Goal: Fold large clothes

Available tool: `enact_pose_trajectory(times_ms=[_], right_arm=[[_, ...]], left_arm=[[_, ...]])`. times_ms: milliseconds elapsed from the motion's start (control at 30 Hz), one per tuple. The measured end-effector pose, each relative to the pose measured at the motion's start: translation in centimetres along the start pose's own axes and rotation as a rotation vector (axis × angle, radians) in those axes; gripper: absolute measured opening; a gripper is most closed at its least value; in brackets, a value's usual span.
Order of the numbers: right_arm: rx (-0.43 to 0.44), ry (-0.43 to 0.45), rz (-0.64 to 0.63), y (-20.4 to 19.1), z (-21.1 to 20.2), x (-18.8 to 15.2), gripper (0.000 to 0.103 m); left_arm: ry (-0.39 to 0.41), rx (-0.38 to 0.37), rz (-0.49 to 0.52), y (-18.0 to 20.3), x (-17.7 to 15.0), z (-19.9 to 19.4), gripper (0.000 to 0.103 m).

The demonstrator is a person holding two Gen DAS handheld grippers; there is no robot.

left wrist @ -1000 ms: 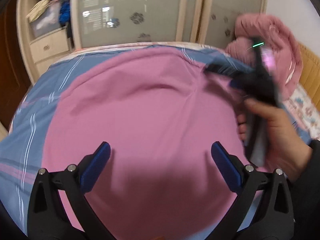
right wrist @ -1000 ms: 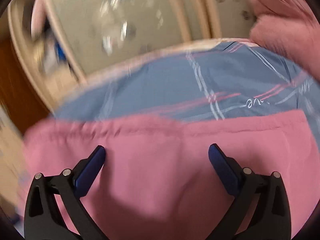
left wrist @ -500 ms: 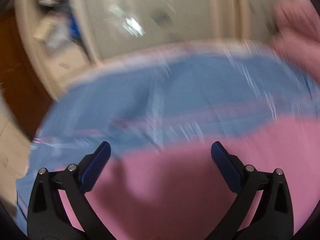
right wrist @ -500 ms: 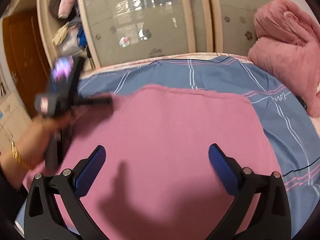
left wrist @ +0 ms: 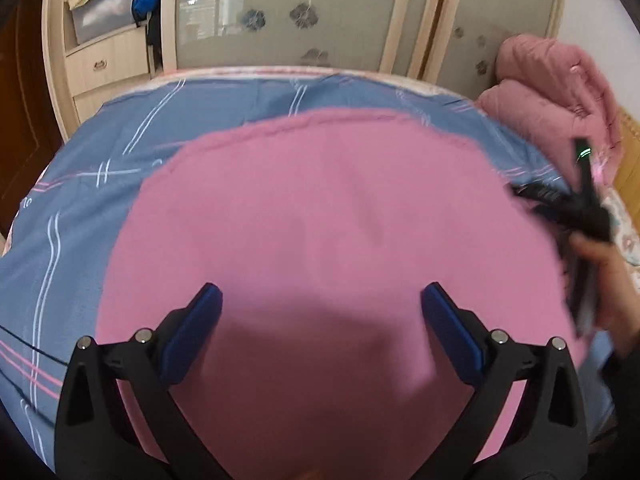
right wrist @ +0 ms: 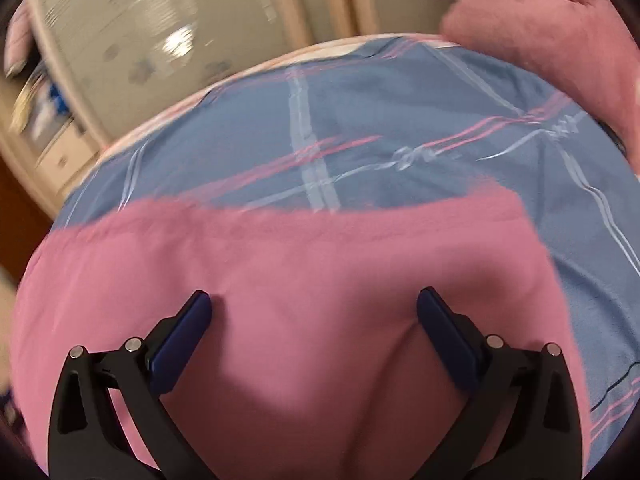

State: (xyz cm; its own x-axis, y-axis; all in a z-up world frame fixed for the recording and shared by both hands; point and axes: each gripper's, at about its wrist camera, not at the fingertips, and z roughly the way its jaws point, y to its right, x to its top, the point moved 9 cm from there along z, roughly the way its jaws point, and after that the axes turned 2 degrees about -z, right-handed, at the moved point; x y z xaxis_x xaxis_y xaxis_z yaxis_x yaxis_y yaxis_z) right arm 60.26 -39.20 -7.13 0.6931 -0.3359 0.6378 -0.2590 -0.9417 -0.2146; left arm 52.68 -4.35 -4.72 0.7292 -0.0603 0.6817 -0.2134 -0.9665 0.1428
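- Two hand-held grippers in play: left hand-held gripper (left wrist: pixel 320 320) and right hand-held gripper (right wrist: pixel 314 322), both with jaws spread wide and gripping nothing.
- Large pink knit garment (left wrist: pixel 320 232) lies spread flat on the blue plaid bed sheet (left wrist: pixel 72 216), its far hem straight; probably laid out as a base for folding.
- Both sets of blue pads sit over mid-cloth, not at an edge, so a grasp looks not yet set up.
- Right wrist view is motion-blurred; contact with the fabric can't be told.
- Crumpled pink quilt (left wrist: pixel 556 92) sits well off at the bed's far right corner, clear of the fold area.
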Motion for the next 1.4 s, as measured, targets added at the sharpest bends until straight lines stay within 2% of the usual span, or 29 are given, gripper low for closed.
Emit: enact_pose_trajectory(times_ms=[67, 133, 167, 200, 267, 333, 367, 400, 433, 467, 500, 567, 633, 767, 867, 967, 1200, 1400], right_arm=[[0.040, 0.053, -0.022, -0.6, -2.4, 0.3, 0.102], [0.031, 0.143, -0.105, -1.1, -5.8, 0.1, 0.102], [0.036, 0.199, -0.153, -1.6, -8.5, -0.4, 0.102], [0.042, 0.219, -0.174, -1.9, -10.3, -1.0, 0.102], [0.057, 0.257, -0.183, -1.6, -14.4, -2.9, 0.102], [0.054, 0.282, -0.191, -0.7, -17.5, -4.9, 0.102], [0.041, 0.307, -0.200, -0.1, -19.2, -6.0, 0.102], [0.038, 0.325, -0.209, 0.3, -20.5, -6.9, 0.102], [0.028, 0.341, -0.221, 0.9, -21.8, -8.0, 0.102], [0.011, 0.355, -0.230, 1.6, -23.0, -9.2, 0.102], [-0.002, 0.359, -0.231, 2.1, -23.6, -10.0, 0.102], [-0.017, 0.368, -0.233, 3.0, -25.2, -12.2, 0.102], [-0.054, 0.374, -0.240, 4.0, -26.6, -14.5, 0.102], [-0.070, 0.389, -0.262, 4.5, -29.4, -18.9, 0.102], [-0.074, 0.413, -0.278, 4.7, -31.3, -21.8, 0.102], [-0.051, 0.402, -0.300, 4.1, -32.5, -24.6, 0.102], [-0.011, 0.382, -0.360, 2.9, -34.3, -29.8, 0.102], [-0.012, 0.430, -0.380, 2.2, -35.4, -31.1, 0.102]], left_arm=[[0.002, 0.053, 0.017, -0.5, 1.1, 1.6, 0.101], [0.014, 0.100, 0.014, -1.2, 2.3, 3.0, 0.101], [0.012, 0.136, -0.011, -2.3, 3.2, 4.4, 0.101], [0.002, 0.154, -0.040, -3.2, 3.7, 5.3, 0.101], [-0.038, 0.190, -0.162, -6.2, 4.3, 7.3, 0.101], [-0.011, 0.302, -0.229, -8.8, 5.4, 6.9, 0.101], [0.074, 0.378, -0.258, -10.1, 6.3, 5.0, 0.099], [0.193, 0.424, -0.299, -11.1, 6.9, 2.1, 0.100], [0.315, 0.434, -0.354, -11.6, 7.0, -1.4, 0.101], [0.378, 0.419, -0.389, -11.7, 6.6, -3.8, 0.101], [0.407, 0.376, -0.404, -11.4, 5.8, -5.9, 0.101], [0.411, 0.305, -0.356, -9.8, 3.3, -9.5, 0.101], [0.422, 0.302, -0.303, -8.3, -0.3, -12.9, 0.101], [0.467, 0.314, -0.213, -4.8, -9.4, -19.5, 0.101], [0.447, 0.297, -0.204, -2.5, -14.2, -21.8, 0.101], [0.428, 0.279, -0.171, 0.0, -18.7, -23.8, 0.101], [0.422, 0.264, -0.118, 2.6, -23.4, -26.6, 0.101], [0.410, 0.285, -0.077, 4.2, -26.2, -27.3, 0.101]])
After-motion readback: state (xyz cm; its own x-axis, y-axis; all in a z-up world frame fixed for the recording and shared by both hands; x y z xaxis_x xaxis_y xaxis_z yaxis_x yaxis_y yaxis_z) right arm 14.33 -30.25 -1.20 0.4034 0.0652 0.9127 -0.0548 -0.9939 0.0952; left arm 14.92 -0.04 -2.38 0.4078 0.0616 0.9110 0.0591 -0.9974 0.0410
